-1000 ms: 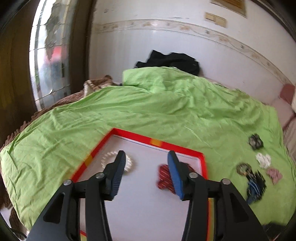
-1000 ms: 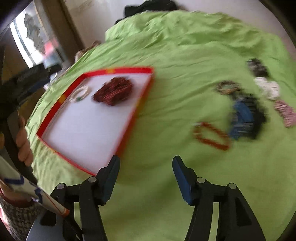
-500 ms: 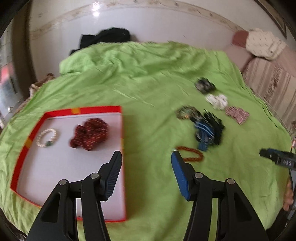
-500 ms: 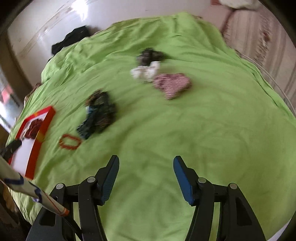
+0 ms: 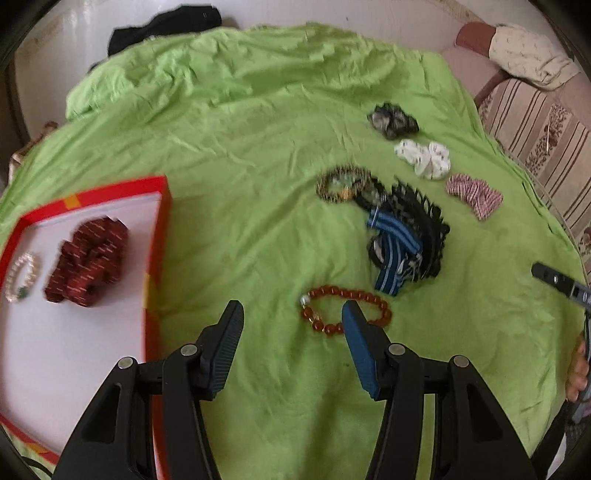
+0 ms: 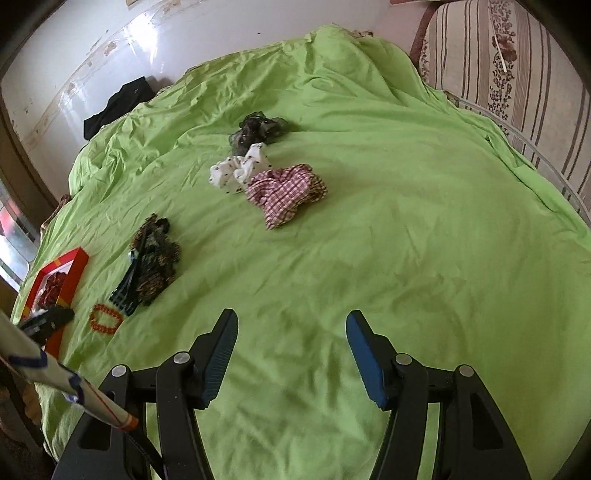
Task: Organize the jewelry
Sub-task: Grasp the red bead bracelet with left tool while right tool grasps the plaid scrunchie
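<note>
A red-rimmed white tray (image 5: 157, 236) lies on the green bedspread at the left, holding a dark red scrunchie (image 5: 88, 260) and a pearl bracelet (image 5: 20, 277). An amber bead bracelet (image 5: 325, 295) lies on the spread just beyond my left gripper (image 5: 291, 325), which is open and empty, its right finger in front of the beads. Further right are a blue striped band on a black piece (image 5: 402, 232), a leopard ring (image 5: 341, 182), and dark (image 6: 258, 129), white (image 6: 236, 170) and pink checked (image 6: 284, 192) scrunchies. My right gripper (image 6: 291, 336) hangs open over bare spread.
A striped sofa back (image 6: 517, 66) and a cushion (image 5: 524, 51) border the bed on the right. A black garment (image 5: 162, 26) lies at the far edge by the white wall. The right gripper's tip (image 5: 554, 280) and a hand show at the left wrist view's right edge.
Both grippers swung right, away from the tray. The left one now faces the amber bracelet; the right one has passed the dark pile and looks at the scrunchies and bare spread.
</note>
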